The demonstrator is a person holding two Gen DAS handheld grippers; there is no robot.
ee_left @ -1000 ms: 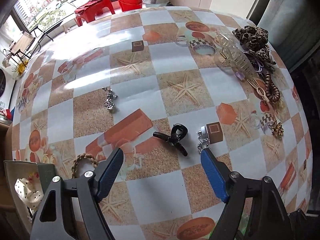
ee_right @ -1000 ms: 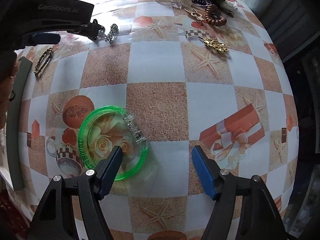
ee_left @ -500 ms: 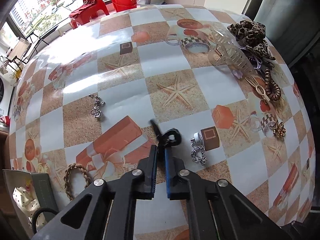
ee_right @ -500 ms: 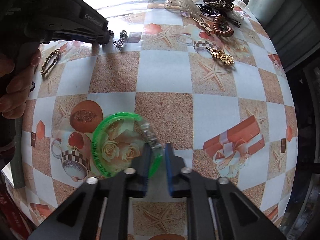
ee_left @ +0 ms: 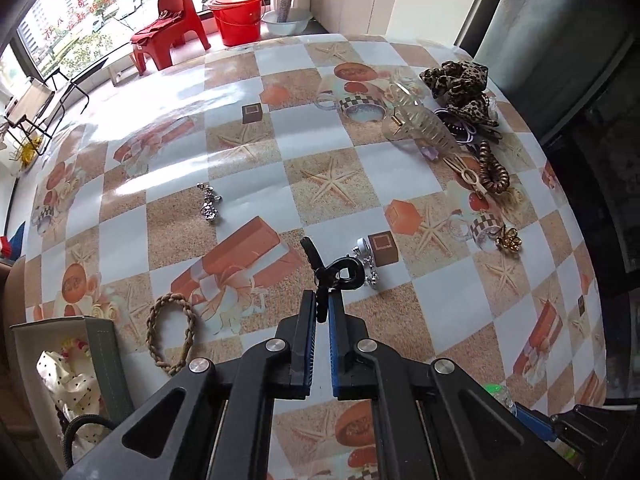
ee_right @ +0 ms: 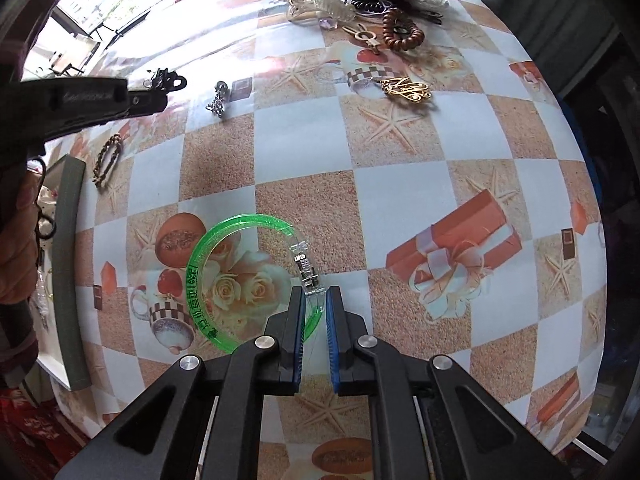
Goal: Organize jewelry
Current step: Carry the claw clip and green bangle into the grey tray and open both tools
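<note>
Left wrist view. Left tool (ee_left: pixel 321 312) closed nearly to touching on one prong of the black hair claw (ee_left: pixel 339 272); claw body and loop project past the tips, above the counter (ee_left: pixel 248 160). Grip narrow, near the tips only. Silver chain (ee_left: pixel 370 260) just beside the claw, possibly touching; cannot tell. Braided bracelet (ee_left: pixel 170 328) flat on counter, near grey box (ee_left: pixel 100 360) at lower left, which holds a polka-dot fabric piece. Second silver charm (ee_left: pixel 209 207) well apart, further out. Heap of accessories at far right: clear claw clip (ee_left: pixel 420 128), leopard scrunchie (ee_left: pixel 460 84), brown coil tie (ee_left: pixel 492 172), gold brooch (ee_left: pixel 507 240).

Right wrist view. Right tool (ee_right: pixel 313 312) clamped on the green bangle (ee_right: pixel 224 276) next to its clear clasp (ee_right: pixel 305 268); rest of ring appears low over or resting on counter, cannot tell which. Left tool visible at upper left, claw at its tip.

Risks, judged:
- Claw pivoting or slipping out: held by a thin prong, mass offset forward.
- Silver chain snagged and dragged along if tangled with claw.
- Bangle swinging or twisting between the pads; smooth plastic, hold at one edge.
- Clasp springing open under side load.
- Tools colliding if both head for the box together.
</note>
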